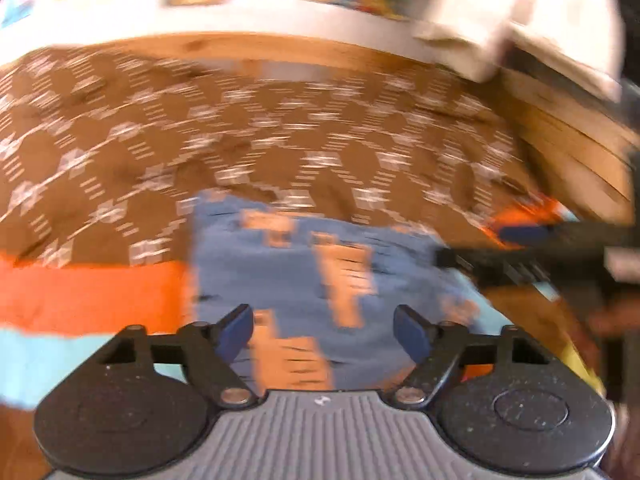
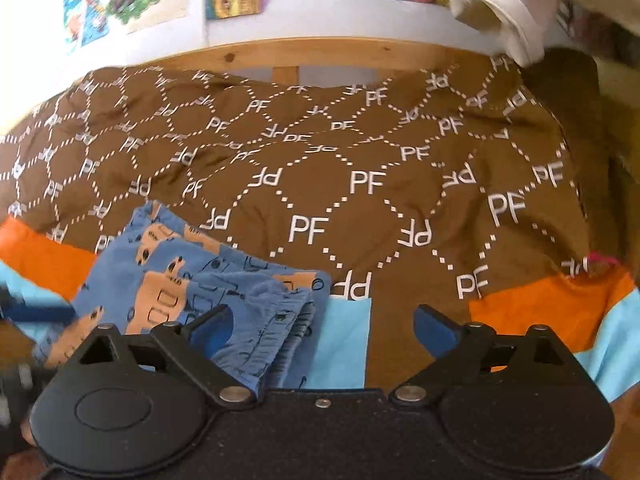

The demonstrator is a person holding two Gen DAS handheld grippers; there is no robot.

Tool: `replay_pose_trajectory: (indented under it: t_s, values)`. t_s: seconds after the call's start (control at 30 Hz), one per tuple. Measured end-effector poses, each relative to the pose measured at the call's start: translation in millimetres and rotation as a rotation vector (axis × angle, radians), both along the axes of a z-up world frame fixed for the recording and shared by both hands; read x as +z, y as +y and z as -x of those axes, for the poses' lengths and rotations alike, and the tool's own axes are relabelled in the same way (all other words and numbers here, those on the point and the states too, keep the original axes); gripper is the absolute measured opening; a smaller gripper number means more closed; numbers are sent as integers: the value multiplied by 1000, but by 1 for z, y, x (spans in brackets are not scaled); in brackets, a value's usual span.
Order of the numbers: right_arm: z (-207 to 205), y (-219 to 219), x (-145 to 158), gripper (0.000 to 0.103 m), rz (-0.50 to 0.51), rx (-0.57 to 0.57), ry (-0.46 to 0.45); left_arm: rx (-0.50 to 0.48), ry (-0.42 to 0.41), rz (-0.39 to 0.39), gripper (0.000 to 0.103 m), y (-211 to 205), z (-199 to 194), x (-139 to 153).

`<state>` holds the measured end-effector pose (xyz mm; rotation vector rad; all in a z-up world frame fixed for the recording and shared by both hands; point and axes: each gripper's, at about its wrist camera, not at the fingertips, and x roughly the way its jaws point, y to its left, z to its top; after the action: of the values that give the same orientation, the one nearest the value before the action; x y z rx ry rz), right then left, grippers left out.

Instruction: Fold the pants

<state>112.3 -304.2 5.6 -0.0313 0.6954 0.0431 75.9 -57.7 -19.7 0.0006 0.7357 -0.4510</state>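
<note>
The blue vehicle-print pants (image 2: 192,292) lie folded into a compact stack on the brown PF-patterned bedspread (image 2: 360,184), near its front edge. Left gripper (image 1: 323,338) and right gripper (image 2: 323,330) both hold nothing, fingers apart. Folding looks essentially finished; perhaps only tidying remains.

Soft matt cotton-like cloth for the blue pants (image 2: 192,292), printed with flat orange vehicle shapes, gathered and ribbed along the elastic waistband. Matt woven cloth too for the brown bedspread (image 2: 328,184), lightly creased, white "PF" letters and dotted diamonds printed flat on it; plain orange and light blue cloth panels along its near edge. Speckled, grainy black plastic on the right gripper (image 2: 323,326), dull metal rivets at the pivots, smooth blue pads (image 2: 430,326). Ribbed grey plastic on the left gripper (image 1: 323,330) body. Pale, smooth, knotted wood for the bed frame (image 2: 288,50).
</note>
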Motion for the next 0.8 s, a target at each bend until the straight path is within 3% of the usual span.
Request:
replay_pose_trajectory:
  t_s: [0.1,0.23,0.3,0.47,0.8]
  values:
    - [1,10,-4,98,34,31,18,100,64,-59,82,6,-15,-7]
    - [6,26,-14,101,171,57,73,117,116,-121,84,13,-15,-20]
    - [13,28,-19,102,216,66,84,127,131,-115,88,20,-13,-25]
    - [19,19,-18,102,164,48,110,157,189,-66,92,33,-15,-29]
    - [26,14,-3,102,134,28,68,133,190,-57,97,38,-13,-20]
